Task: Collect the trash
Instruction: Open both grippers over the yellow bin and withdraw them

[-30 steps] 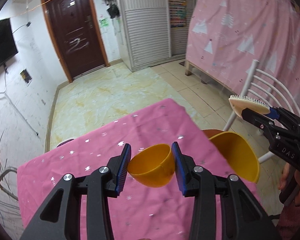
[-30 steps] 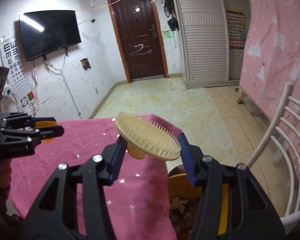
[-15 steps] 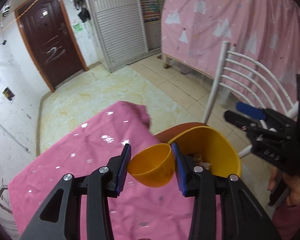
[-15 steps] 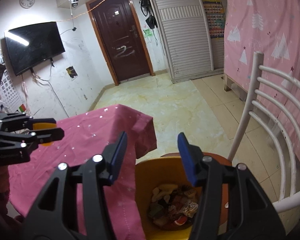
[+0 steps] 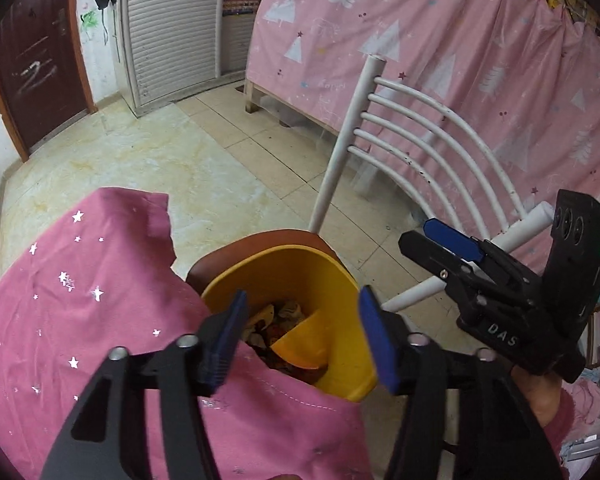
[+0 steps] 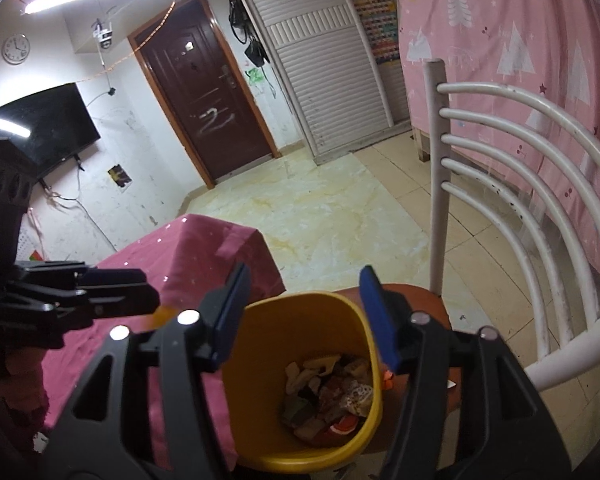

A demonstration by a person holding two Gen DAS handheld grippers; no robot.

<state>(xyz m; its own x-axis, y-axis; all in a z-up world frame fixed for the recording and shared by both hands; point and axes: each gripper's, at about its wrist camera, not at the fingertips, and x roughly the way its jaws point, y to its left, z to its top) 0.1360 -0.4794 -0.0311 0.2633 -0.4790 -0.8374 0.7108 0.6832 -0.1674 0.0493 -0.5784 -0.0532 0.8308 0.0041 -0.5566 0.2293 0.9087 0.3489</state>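
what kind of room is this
Probably a lived-in room of a home: a wall-mounted TV, a bed frame draped in a pink curtain, and a white chair holding a yellow trash bin.

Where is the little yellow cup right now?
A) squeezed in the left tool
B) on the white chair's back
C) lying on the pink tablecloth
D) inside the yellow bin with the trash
D: the left wrist view shows the little yellow cup lying in the yellow bin on the trash, while the left tool above it stands open with nothing between its pads.
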